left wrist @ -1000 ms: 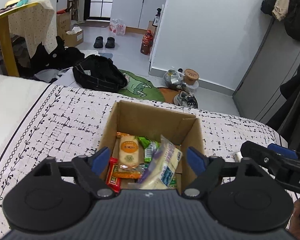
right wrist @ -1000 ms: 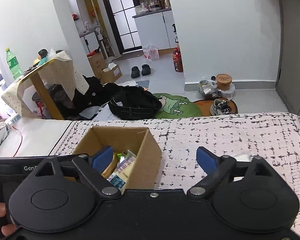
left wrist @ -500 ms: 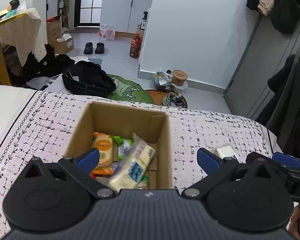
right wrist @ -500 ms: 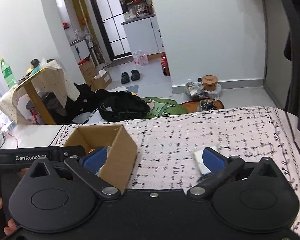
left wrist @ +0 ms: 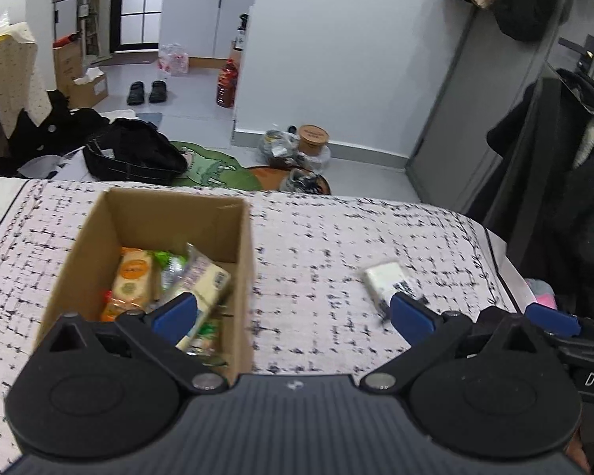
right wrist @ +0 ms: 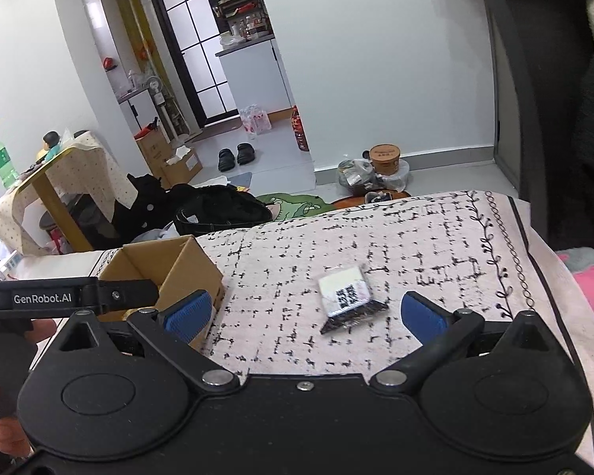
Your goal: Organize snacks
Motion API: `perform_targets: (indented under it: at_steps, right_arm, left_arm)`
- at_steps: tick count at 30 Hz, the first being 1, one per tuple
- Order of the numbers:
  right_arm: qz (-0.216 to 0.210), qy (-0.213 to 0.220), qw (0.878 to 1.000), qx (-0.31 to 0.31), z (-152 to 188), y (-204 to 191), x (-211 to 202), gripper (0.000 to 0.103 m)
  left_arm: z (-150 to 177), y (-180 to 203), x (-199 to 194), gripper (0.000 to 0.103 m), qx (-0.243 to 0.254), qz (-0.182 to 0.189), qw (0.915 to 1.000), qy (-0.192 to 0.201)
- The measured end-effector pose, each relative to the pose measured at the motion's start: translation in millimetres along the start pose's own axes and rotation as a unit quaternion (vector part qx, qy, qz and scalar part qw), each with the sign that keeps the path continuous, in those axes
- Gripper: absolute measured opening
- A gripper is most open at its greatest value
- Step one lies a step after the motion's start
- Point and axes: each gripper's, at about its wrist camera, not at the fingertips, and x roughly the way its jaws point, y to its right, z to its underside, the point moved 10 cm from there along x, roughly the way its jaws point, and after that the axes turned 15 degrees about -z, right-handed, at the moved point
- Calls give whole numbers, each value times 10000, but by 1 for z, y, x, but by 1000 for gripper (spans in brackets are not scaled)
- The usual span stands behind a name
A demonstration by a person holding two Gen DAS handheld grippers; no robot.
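- The bed (left wrist: 336, 237) is the biggest thing here. It has a white cover with little black marks, and its near part is hidden behind both tools.
- A brown cardboard box (left wrist: 241, 277) stands open on the bed, on the left side. In the right wrist view only its top corner (right wrist: 186, 261) shows, because the other tool's black arm crosses in front of it.
- Snacks lie inside the box: an orange packet (left wrist: 132, 277), a pale yellow packet (left wrist: 206, 281) leaning over the others, and a bit of green wrapper (left wrist: 166, 257). The ones lower down are hidden by a blue tip, so I cannot tell how many there are.
- The left tongs (left wrist: 293, 312) are spread as wide as they go, with nothing held. One blue tip sits in front of the box, the other in front of a small packet.
- The right tongs (right wrist: 305, 312) are also spread wide and hold nothing.
- The small snack packet (right wrist: 346, 293) lies flat on the bed by itself, well apart from the box. It is white on top, with black print and a dark end. It lies just beyond the right tongs, between the two blue tips. The print is too blurry to read. In the left wrist view it (left wrist: 388, 279) is fuzzy and partly covered by a tip.
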Motion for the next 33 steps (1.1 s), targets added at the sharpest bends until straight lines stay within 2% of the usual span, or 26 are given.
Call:
perform_targets:
  at_steps: [13, 20, 24, 33]
  right_arm:
    - [131, -94, 9994, 310, 22, 38, -28, 101]
    - [153, -164, 9984, 523, 39, 54, -43, 92]
    - [111, -317, 9972, 668, 55, 60, -42, 81]
    - [49, -738, 9940, 808, 91, 57, -30, 75]
  left_arm:
    - [24, 47, -3, 102, 315, 331, 9989, -125]
    - [40, 67, -3, 98, 446, 540, 9974, -185]
    - [52, 76, 1, 86, 484, 635, 9963, -331]
    - [76, 86, 10, 60, 542, 749, 9938, -616]
